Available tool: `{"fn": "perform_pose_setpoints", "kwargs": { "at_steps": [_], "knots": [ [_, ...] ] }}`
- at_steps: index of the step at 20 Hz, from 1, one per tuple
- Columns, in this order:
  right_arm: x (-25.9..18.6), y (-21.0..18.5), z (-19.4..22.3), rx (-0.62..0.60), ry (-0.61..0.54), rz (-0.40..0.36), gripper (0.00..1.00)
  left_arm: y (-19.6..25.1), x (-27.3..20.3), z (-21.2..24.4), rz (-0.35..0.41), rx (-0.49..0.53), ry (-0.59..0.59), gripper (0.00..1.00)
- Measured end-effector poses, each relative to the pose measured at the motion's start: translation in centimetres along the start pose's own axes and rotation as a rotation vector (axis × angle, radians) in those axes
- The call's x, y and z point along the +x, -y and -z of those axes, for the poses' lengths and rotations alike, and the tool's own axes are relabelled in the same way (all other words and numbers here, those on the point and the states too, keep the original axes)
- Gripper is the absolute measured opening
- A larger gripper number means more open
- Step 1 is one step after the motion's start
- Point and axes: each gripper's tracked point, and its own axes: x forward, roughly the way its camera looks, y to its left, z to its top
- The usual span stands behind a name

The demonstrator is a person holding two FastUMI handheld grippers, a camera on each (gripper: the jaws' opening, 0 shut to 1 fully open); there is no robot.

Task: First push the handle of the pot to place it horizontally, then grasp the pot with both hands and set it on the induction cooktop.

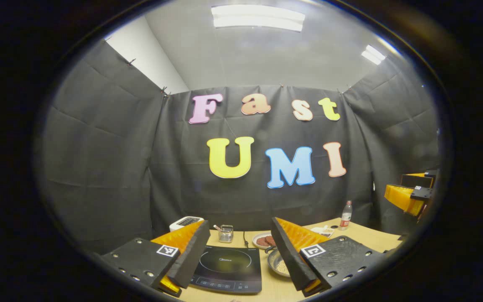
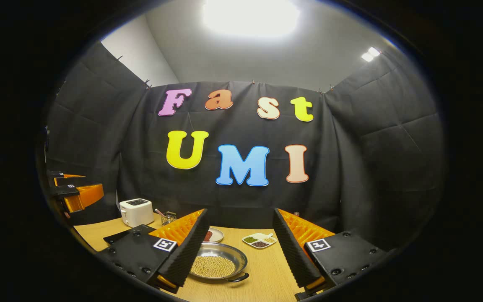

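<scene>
In the left gripper view, the cooktop lies flat at bottom centre between the wide-set tongs, its glass bare. Just right of it sits the pot, partly hidden by a finger. Behind stand a toaster, a wire basket, a plate and, toward the right, a bottle. Open desk lies at the right. In the right gripper view, the pot sits low at bottom centre, its handle pointing toward the lower right; bare desk runs right of it, up to a sectioned dish.
</scene>
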Motion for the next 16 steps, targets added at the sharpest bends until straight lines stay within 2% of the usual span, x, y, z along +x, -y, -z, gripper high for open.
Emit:
{"fn": "perform_pose_setpoints", "kwargs": {
  "at_steps": [2,3,7,9,10,11,12,13,14,15,16],
  "knots": [
    [0.1,-0.4,0.2,0.001,-0.004,-0.012,0.9,-0.3,0.1,-0.1,-0.001,0.003,0.002,0.87],
    [0.1,-0.5,0.2,0.001,-0.005,-0.012,0.78,-0.3,0.1,-0.1,0.0,0.003,0.001,0.87],
    [0.3,-1.0,0.5,0.003,-0.013,-0.022,0.57,-0.7,0.2,-0.1,0.002,0.01,0.002,0.87],
    [0.6,-1.4,0.6,0.003,-0.019,-0.025,0.5,-0.9,0.3,-0.2,0.002,0.012,0.005,0.9],
    [0.6,-1.6,0.7,0.007,-0.024,-0.03,0.47,-1.0,0.4,0.0,0.001,0.014,0.004,0.87],
    [0.7,-2.0,0.9,0.013,-0.03,-0.045,0.37,-1.2,0.5,0.0,0.001,0.015,0.004,0.87],
    [0.9,-2.5,1.1,0.016,-0.038,-0.06,0.37,-1.4,0.6,0.0,0.002,0.015,0.004,0.9],
    [0.9,-2.3,1.2,0.01,-0.041,-0.053,0.38,-1.5,0.7,0.1,0.0,0.014,0.004,0.87],
    [1.2,-2.5,1.2,0.01,-0.042,-0.06,0.25,-1.7,0.8,0.1,0.0,0.013,0.005,0.87],
    [1.3,-3.2,1.4,0.008,-0.046,-0.072,0.19,-1.8,0.9,0.1,0.0,0.012,0.004,0.87],
    [1.7,-2.6,1.7,0.003,-0.038,-0.05,0.19,-2.1,1.0,0.1,0.002,0.011,0.003,0.87]
  ]
}}
